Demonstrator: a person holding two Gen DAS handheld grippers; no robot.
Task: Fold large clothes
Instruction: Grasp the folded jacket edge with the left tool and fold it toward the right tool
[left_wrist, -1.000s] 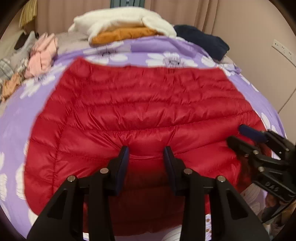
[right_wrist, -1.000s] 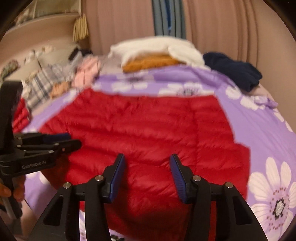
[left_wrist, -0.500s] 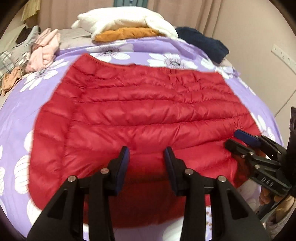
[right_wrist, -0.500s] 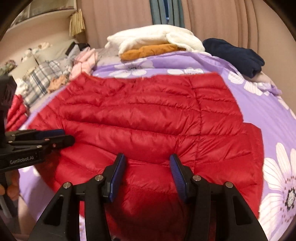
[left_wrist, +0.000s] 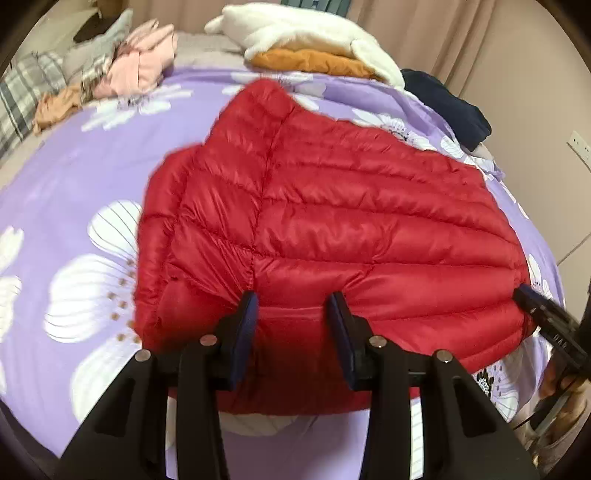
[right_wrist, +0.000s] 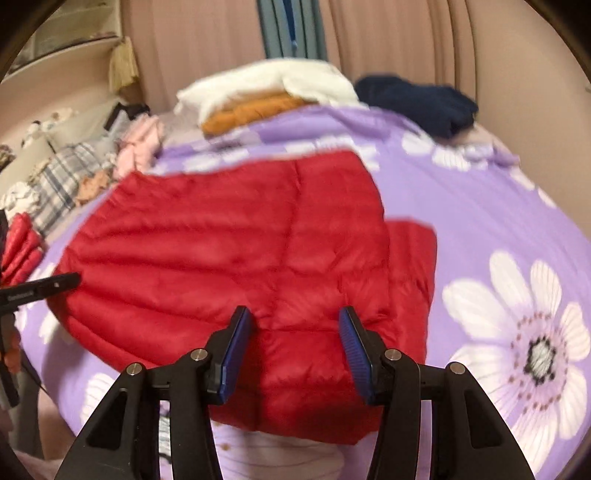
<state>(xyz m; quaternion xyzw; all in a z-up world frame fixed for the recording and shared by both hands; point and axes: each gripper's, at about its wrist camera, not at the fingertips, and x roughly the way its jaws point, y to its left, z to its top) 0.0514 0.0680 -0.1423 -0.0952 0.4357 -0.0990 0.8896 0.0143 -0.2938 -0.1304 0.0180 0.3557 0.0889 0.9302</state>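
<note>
So the whole thing happens on a bed with a purple bedspread (left_wrist: 110, 155) printed with big white daisies, pinkish curtains (right_wrist: 207, 48) hanging behind it. At the far end there's a fluffy white blanket (left_wrist: 306, 33) piled on something orange, a dark navy garment (right_wrist: 417, 99) by the wall, and a messy heap of pink and plaid clothes (left_wrist: 140, 66) off to the left.

The red puffer jacket (left_wrist: 332, 221) lies across the middle of the bed, shiny fabric, quilted in puffy horizontal ribs with a stitched seam running down one side. One corner sticks up toward the pillows in the left view.

Left gripper (left_wrist: 291, 306) has its blue-padded fingers bunching up the near hem of the jacket, fabric puckering between them. Right gripper (right_wrist: 291, 321) likewise has the near edge gathered between its fingers, so both are gripping jacket.

Compared to a second ago, the jacket looks narrower and folded over: the wide spread-out shape is gone, and more purple bedspread shows on both sides. The right view is blurry.
</note>
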